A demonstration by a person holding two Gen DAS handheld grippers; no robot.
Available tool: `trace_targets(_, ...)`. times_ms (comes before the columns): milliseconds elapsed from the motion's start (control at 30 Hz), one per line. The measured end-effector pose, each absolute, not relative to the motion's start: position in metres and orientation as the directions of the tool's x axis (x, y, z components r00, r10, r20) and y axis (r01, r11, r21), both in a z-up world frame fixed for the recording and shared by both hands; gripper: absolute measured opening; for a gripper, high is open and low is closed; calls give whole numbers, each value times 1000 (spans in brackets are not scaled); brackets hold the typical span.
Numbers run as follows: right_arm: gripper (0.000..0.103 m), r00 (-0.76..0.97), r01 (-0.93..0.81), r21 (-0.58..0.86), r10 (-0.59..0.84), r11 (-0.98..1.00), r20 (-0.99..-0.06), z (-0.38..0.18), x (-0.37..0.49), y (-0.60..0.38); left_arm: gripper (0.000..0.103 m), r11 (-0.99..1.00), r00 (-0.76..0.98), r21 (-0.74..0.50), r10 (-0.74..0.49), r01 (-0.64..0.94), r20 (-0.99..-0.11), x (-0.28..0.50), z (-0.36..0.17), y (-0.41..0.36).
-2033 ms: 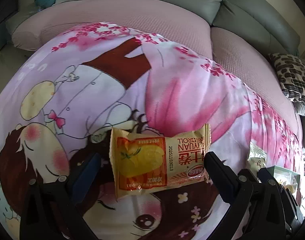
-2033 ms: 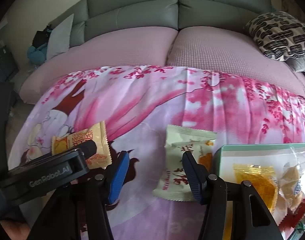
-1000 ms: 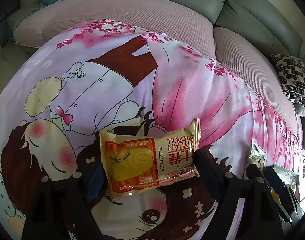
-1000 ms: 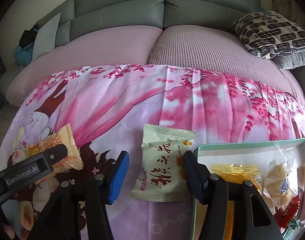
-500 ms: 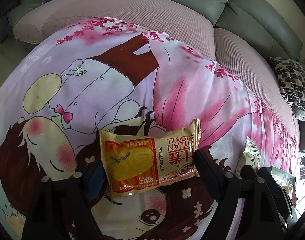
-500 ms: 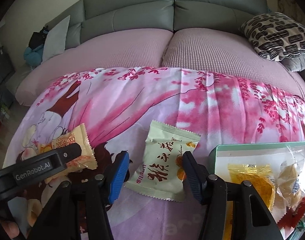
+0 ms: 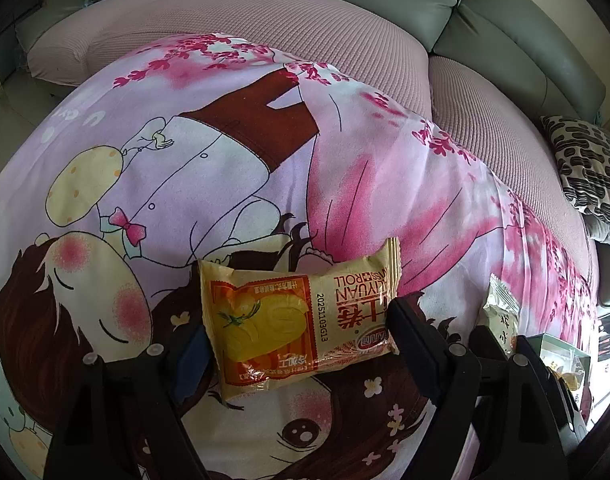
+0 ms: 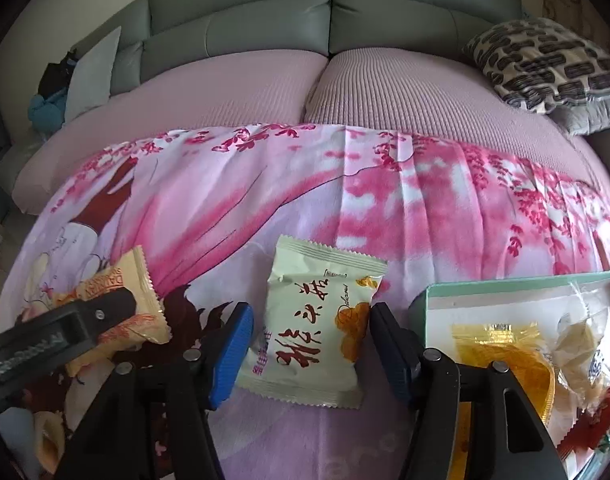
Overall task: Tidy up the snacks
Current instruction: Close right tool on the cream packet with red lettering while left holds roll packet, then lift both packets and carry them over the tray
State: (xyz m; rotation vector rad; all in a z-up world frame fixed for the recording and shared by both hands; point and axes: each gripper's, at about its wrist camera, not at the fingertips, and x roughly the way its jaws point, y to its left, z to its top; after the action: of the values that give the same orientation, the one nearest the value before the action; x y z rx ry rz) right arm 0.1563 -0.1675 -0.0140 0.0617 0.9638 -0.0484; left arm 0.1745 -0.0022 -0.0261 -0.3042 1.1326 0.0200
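Observation:
A yellow and orange Swiss roll pack (image 7: 293, 320) lies lengthwise between the fingers of my left gripper (image 7: 295, 322), which is shut on its two ends just above the cartoon-print cloth (image 7: 225, 128). In the right wrist view the same pack (image 8: 121, 292) shows under the left gripper's finger. A cream snack pack with red characters (image 8: 317, 320) lies flat on the cloth between the pads of my right gripper (image 8: 309, 318). Those jaws are opening, and the pads stand right at the pack's sides without squeezing it. A teal-rimmed box (image 8: 505, 282) sits to the right with several wrapped snacks inside.
The cloth covers a pink sofa seat (image 8: 265, 92) with grey back cushions (image 8: 329, 20) behind. A black-and-white patterned cushion (image 8: 545, 60) lies at the far right. In the left wrist view the cream pack (image 7: 503, 312) and the box (image 7: 561, 346) sit at the right edge.
The cream pack, tilted half a second ago, now lies straighter between the right pads, which stand a little wider. The left gripper closed in on the Swiss roll pack two seconds ago and has held still since.

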Motion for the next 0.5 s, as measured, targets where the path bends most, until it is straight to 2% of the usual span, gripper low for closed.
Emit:
trace_targets(300,64,554,64,-16,-49,998,-831,-21,157,-159,84,963,431,-215,-126,-163,-894,175,-27,-4)
trace_targets(433,56,554,67,-5,-41,998,-831,-19,154,-159,77,964,435,-217,-131,-153,-891,174,-26,-4)
trace_targets(500,56,555,61,-15,-46,998,-831,-17,151,-158,73,965,437,-216,-130,-152,-890,173,-24,-4)
